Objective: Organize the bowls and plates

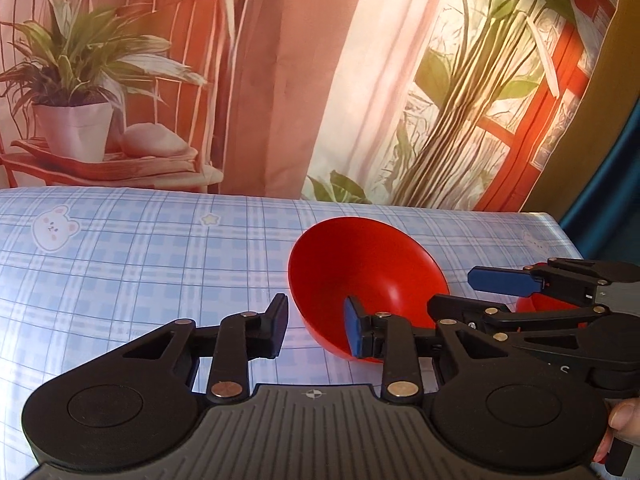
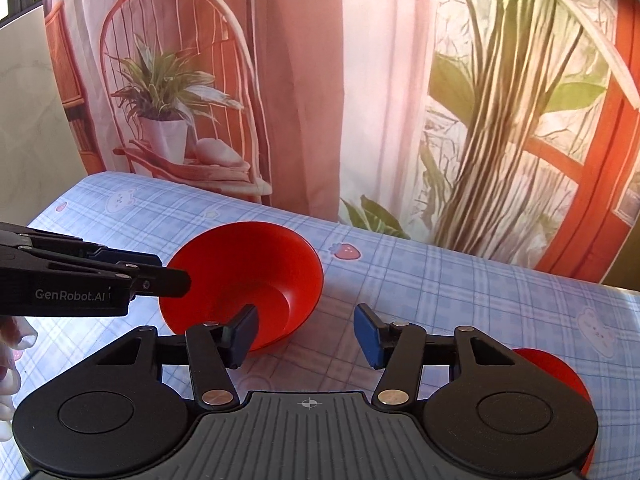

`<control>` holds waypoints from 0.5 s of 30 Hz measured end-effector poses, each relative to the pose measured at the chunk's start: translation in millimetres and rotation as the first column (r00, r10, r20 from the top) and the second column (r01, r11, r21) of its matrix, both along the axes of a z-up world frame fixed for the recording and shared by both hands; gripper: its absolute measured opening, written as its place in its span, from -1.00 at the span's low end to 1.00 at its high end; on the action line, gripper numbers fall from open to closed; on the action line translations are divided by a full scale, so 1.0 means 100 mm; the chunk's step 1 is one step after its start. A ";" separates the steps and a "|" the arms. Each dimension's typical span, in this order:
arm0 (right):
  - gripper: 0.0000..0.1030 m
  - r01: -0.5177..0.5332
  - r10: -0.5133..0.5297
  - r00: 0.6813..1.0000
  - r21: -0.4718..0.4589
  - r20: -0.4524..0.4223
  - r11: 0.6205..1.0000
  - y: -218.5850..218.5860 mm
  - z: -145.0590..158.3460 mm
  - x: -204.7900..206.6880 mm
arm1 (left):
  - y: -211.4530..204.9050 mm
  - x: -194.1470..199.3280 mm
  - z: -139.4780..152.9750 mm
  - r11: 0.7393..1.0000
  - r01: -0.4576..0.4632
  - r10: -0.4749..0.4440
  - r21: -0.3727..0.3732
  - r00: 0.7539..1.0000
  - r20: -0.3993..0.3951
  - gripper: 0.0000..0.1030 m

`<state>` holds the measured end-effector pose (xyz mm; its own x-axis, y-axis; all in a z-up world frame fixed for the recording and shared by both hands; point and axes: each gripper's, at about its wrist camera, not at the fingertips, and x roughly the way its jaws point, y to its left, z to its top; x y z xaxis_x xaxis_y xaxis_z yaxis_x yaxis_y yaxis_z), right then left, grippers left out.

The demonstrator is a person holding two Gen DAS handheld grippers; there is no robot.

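Observation:
A red bowl [image 1: 368, 276] stands tilted on the blue checked tablecloth; it also shows in the right wrist view [image 2: 244, 276]. My left gripper [image 1: 316, 330] is open, with its right finger over the bowl's near rim; its fingers [image 2: 172, 280] reach the bowl's left rim in the right wrist view. My right gripper [image 2: 306, 334] is open and empty, its left finger in front of the bowl. The right gripper also shows in the left wrist view [image 1: 476, 292], right of the bowl. A second red dish [image 2: 560, 376] lies partly hidden under the right gripper's body.
The table [image 1: 120, 264] carries a blue checked cloth with bear prints. A printed backdrop of a chair, plants and a window [image 1: 320, 80] hangs right behind the table's far edge. The table's right edge [image 1: 560, 228] is near the bowl.

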<state>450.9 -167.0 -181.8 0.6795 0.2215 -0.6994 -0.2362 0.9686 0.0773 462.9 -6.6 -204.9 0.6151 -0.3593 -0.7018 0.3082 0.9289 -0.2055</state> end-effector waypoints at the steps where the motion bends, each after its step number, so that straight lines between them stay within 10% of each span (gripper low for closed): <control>1: -0.15 0.004 -0.004 1.000 0.013 -0.011 1.000 -0.02 -0.03 0.03 | 0.00 0.01 -0.02 1.000 0.002 -0.002 -0.005 1.000 -0.002 -0.41; 15: -0.54 0.001 0.004 0.999 0.090 -0.050 0.996 -0.07 -0.06 -0.02 | -0.07 -0.14 0.05 0.999 0.048 -0.048 -0.012 0.999 -0.004 -0.42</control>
